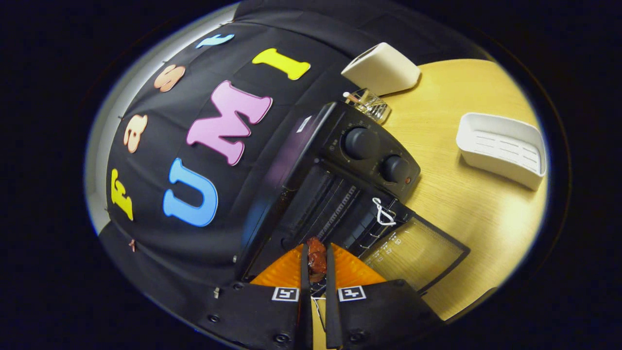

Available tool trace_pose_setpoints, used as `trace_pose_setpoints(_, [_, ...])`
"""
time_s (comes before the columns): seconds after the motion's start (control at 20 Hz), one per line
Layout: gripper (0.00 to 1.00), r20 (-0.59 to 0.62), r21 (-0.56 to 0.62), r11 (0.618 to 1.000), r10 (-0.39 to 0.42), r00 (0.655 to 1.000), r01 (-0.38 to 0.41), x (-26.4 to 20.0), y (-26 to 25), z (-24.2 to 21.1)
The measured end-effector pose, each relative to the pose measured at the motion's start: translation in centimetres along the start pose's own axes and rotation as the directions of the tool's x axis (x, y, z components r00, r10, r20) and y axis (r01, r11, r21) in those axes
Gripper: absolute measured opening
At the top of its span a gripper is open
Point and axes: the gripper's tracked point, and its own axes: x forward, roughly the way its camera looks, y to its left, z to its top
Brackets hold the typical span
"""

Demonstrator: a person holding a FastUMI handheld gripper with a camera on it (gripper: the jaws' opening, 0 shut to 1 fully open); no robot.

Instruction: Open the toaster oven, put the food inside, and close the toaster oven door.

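Black metal and dark glass made up the toaster oven (340,194), and you had it open: its door (413,253) hung folded down toward the wooden table (461,204), with a white cord (384,211) looped at the door's upper edge, near the handle. So the first step looked done to me. The second was under way. Your gripper (317,265) had its fingers drawn close together, both pressing on a small reddish-brown piece of food (317,257), and you held it right at the mouth of the oven, over the wire rack (335,206) inside. I could not tell whether the food had crossed the threshold or hung just in front of it, because the fisheye bends everything there.

What was left, as I judged it: carry the food in onto the rack, let go, back out, and swing the door up shut.

The food looked like a dark, glossy, lumpy chunk, perhaps a bit of meat, narrow enough to sit wholly between your fingers. It seemed firm enough to take your grip without squashing, though I would not swear to it.

The oven's two knobs (362,142) sat on the panel beside the cavity. Beyond the oven stood a clear glass jar (371,104) and a white box (384,68); a white tray (503,148) lay well apart on the table.
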Motion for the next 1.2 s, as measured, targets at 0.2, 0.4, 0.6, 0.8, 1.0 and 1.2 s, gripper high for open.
trace_pose_setpoints(0.2, [0.14, 0.034, 0.058, 0.998, -0.001, 0.999, -0.001, 3.4, 0.2, -0.7])
trace_pose_setpoints(0.4, [0.14, 0.063, 0.025, 0.999, -0.028, 0.998, 0.027, 5.4, -0.1, -1.0])
trace_pose_setpoints(0.6, [0.14, 0.078, -0.037, 0.998, -0.051, 0.996, 0.054, 5.8, -0.7, -1.0])
trace_pose_setpoints(0.8, [0.27, 0.109, -0.216, 0.969, -0.103, 0.989, 0.124, 5.6, -1.6, -0.6])
trace_pose_setpoints(1.0, [0.72, 0.059, -0.341, 0.937, -0.055, 0.997, 0.072, 4.8, -0.2, -2.1])
trace_pose_setpoints(1.2, [0.98, 0.072, -0.486, 0.87, -0.057, 0.996, 0.085, 3.3, -0.3, -2.4])
